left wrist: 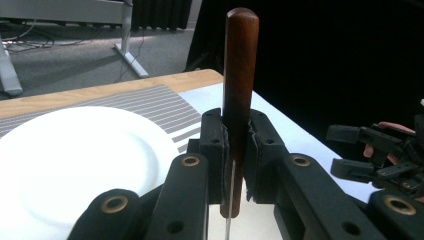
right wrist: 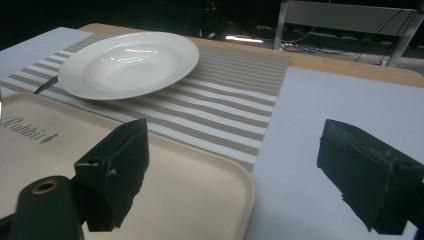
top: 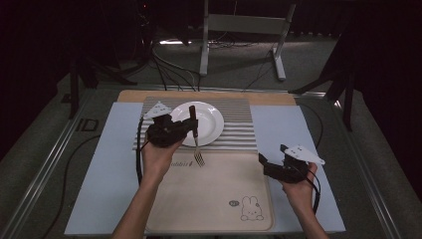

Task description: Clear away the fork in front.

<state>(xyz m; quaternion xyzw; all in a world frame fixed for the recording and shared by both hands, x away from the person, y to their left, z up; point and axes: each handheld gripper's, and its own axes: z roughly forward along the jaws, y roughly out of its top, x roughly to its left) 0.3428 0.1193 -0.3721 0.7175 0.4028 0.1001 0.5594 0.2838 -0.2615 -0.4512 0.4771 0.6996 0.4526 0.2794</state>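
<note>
A fork (top: 196, 142) with a dark wooden handle (left wrist: 240, 75) hangs tines-down over the near rim of a white plate (top: 206, 122). My left gripper (top: 191, 127) is shut on that handle, whose top stands above the pads (left wrist: 215, 145). The plate (left wrist: 75, 160) rests on a striped placemat (top: 239, 124). My right gripper (top: 271, 167) hovers at the right edge of a beige tray (top: 214, 199). Its jaws stand wide open with nothing between them (right wrist: 235, 165), above the tray corner (right wrist: 200, 200) and the pale mat. The plate (right wrist: 130, 62) lies beyond it.
A pale blue-grey mat (top: 114, 164) covers the table under the tray and placemat. A wooden board edge (top: 209, 94) runs along the back. Behind the table stand a metal frame (top: 244, 30) and floor cables (top: 169, 69). The other gripper (left wrist: 380, 155) shows at the right of the left gripper view.
</note>
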